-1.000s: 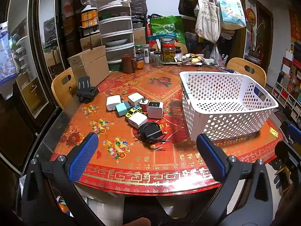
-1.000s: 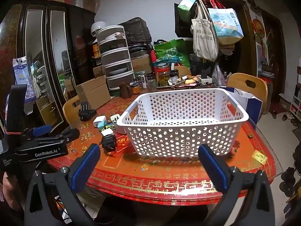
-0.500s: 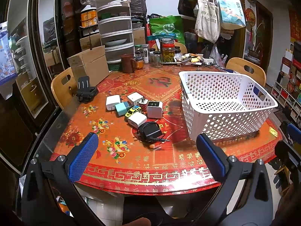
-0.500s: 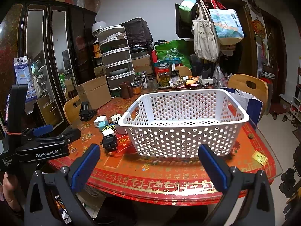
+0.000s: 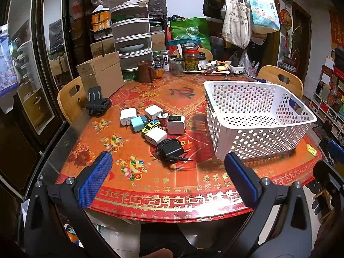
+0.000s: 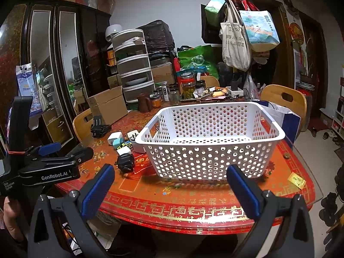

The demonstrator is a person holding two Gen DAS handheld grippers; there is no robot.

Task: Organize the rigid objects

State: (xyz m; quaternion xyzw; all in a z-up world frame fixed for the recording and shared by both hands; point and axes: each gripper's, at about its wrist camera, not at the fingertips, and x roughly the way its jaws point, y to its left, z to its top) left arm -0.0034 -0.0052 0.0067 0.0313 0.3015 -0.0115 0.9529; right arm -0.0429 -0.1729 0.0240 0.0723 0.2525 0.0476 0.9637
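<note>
A white perforated basket (image 5: pixel 260 124) stands empty on the red table, also in the right wrist view (image 6: pixel 210 150). Left of it lies a cluster of plug adapters: several white ones (image 5: pixel 176 124), a teal one (image 5: pixel 138 123), a black one with a cord (image 5: pixel 171 149), and a yellow toy car (image 5: pixel 151 126). The cluster shows in the right wrist view (image 6: pixel 123 145). My left gripper (image 5: pixel 167 180) is open and empty above the table's near edge. My right gripper (image 6: pixel 169 189) is open and empty in front of the basket.
A black phone holder (image 5: pixel 97 104), a cardboard box (image 5: pixel 103 75), a brown mug (image 5: pixel 146 72) and jars (image 5: pixel 191 60) crowd the table's far side. Wooden chairs (image 5: pixel 71 101) stand around it. A small yellow card (image 6: pixel 297 179) lies at the right edge.
Both grippers have shifted very slightly; the view has barely moved. Nothing on the table has moved.
</note>
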